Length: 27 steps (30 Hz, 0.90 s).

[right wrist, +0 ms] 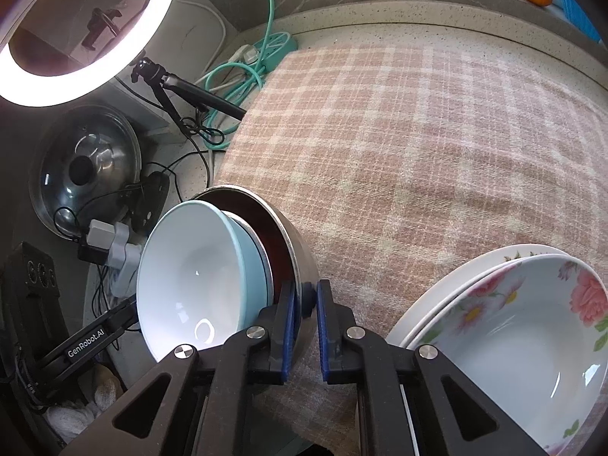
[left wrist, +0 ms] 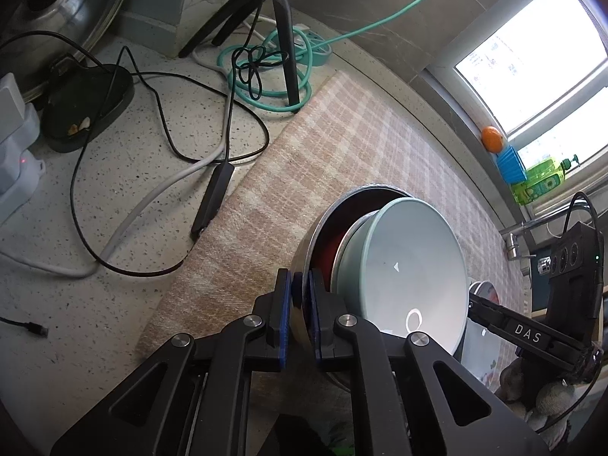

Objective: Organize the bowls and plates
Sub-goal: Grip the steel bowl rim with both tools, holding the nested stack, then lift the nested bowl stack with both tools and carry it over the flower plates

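I'm clamping both claws on the rim of the steel bowl (left wrist: 304,304), one on each side. Left claw (left wrist: 302,285) is squeezed nearly shut, blue pads pinching the thin metal rim between them. Right claw (right wrist: 304,296) is doing the same on the opposite edge, pads tight against the rim

The steel bowl is sitting tilted over the checked cloth (left wrist: 323,144), dark red inside. A light blue bowl (left wrist: 402,273) is nesting in it, tipped the same way, white inside, a thin grey rim of another dish showing just behind it. In the left view the stack is lying at about 4 o'clock from centre; in the right view it's at 8 o'clock

Two flowered plates (right wrist: 524,326) are stacked at 4 o'clock in the right view, resting on the cloth, apart from the steel bowl

Speckled counter (left wrist: 125,174) is carrying black cables (left wrist: 159,121), a teal cord (left wrist: 266,76) and a tripod (left wrist: 281,38) at 11 to 12 o'clock in the left view. A pot lid (right wrist: 87,167) is leaning at 9 o'clock in the right view, ring light (right wrist: 76,76) at 10. An orange (left wrist: 493,139) is sitting on the window ledge at 2 o'clock in the left view
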### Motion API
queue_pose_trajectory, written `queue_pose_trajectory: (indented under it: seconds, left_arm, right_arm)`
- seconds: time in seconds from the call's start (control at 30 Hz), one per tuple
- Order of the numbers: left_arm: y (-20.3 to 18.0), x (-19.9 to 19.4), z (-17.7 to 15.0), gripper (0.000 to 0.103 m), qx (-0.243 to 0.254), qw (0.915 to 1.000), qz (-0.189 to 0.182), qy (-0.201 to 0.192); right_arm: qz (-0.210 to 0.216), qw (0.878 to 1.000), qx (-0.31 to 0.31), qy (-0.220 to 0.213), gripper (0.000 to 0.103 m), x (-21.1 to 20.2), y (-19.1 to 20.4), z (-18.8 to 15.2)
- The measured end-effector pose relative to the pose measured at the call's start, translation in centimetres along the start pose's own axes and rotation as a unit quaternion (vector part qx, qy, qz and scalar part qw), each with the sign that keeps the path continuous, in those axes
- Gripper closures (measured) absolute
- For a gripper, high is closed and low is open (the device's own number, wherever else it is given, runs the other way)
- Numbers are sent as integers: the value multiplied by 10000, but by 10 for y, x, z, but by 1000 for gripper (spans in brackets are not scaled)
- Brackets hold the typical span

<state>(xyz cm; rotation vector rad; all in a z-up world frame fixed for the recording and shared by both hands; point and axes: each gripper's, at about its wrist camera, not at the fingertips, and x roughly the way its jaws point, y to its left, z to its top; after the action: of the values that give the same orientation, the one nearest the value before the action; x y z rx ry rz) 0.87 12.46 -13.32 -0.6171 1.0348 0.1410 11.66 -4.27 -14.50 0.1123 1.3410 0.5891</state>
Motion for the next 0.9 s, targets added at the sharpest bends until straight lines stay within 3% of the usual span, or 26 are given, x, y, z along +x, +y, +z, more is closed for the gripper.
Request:
queue_pose_trajectory:
  seconds: [0.43,0.9]
  left_arm:
    - [-2,-6,2,96,90,10000,8,-24]
    - [-29,-30,10,96,367,9991,-155,-129]
  right_arm:
    - [-59,9999,141,14,93,-4,4,-3]
    - [-42,9991,347,-228,93,-44,5,-6]
